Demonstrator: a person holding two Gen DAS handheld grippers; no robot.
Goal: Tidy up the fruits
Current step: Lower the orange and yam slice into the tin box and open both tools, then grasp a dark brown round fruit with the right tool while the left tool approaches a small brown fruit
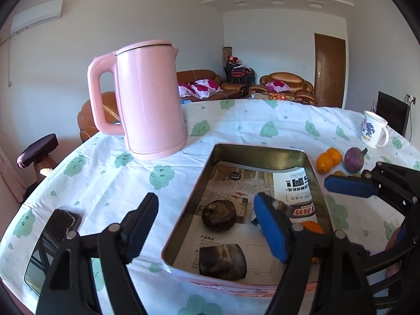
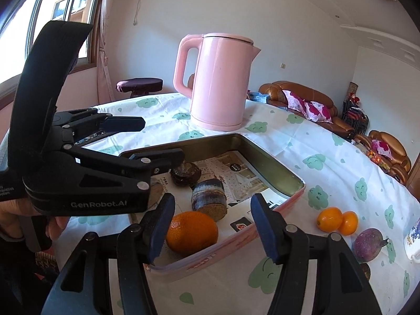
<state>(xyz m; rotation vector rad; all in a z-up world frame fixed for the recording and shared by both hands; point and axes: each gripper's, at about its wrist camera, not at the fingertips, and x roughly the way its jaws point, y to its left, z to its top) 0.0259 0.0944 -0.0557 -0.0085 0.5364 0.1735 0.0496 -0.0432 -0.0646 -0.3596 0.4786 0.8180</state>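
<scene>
Orange lay inside tin tray, at near corner beside two dark round pieces. Right gripper hung over it, jaws apart, touching nothing. Left gripper gaped wide over tray, likewise empty. Two small oranges sat outside on tablecloth.

A pink kettle, a mug and a phone on a cloud-print tablecloth, with a sitting room behind.

The pink kettle stands upright at the far left of the table, lid on, handle to the left, on a white tablecloth printed with green clouds. A white mug with a blue figure sits at the far right edge, and a dark phone lies flat at the near left. Beyond the table are brown leather sofas with pink floral cushions, a brown door, a padded stool at left and a wall air conditioner.
</scene>
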